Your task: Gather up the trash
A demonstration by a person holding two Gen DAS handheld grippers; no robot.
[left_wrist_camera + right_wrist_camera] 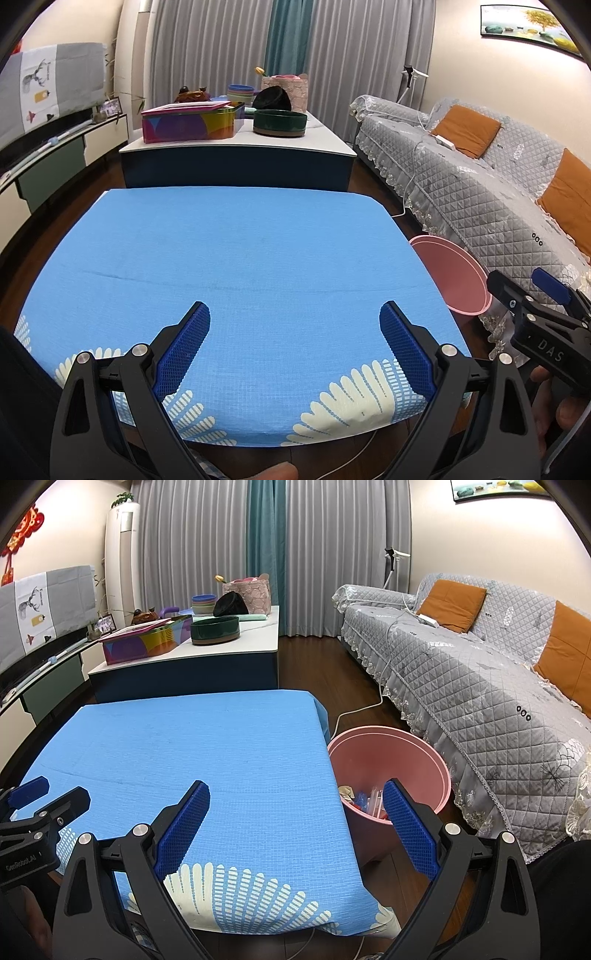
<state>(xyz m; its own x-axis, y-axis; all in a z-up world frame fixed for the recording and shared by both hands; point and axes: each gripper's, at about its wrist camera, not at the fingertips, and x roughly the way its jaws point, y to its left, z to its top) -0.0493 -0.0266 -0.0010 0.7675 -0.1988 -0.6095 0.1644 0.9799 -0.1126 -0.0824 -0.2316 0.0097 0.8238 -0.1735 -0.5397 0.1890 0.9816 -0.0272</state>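
Observation:
A pink bin (pixel 417 753) stands on the floor right of the blue-clothed table (pixel 192 746); it holds several pieces of trash (pixel 360 799). In the left wrist view only its rim (pixel 458 280) shows past the table (pixel 236 258). My left gripper (pixel 294 314) is open and empty over the table's near edge. My right gripper (pixel 296 794) is open and empty over the table's right edge, its right finger in front of the bin. No trash shows on the cloth. Each gripper shows in the other's view: the right one (pixel 532 291) and the left one (pixel 48 794).
A grey-covered sofa (pixel 480 686) with orange cushions runs along the right. A low table (pixel 207 653) behind holds a colourful tin (pixel 147 642), a dark green bowl (pixel 216 629) and other items. A white cable (pixel 362 705) lies on the wood floor.

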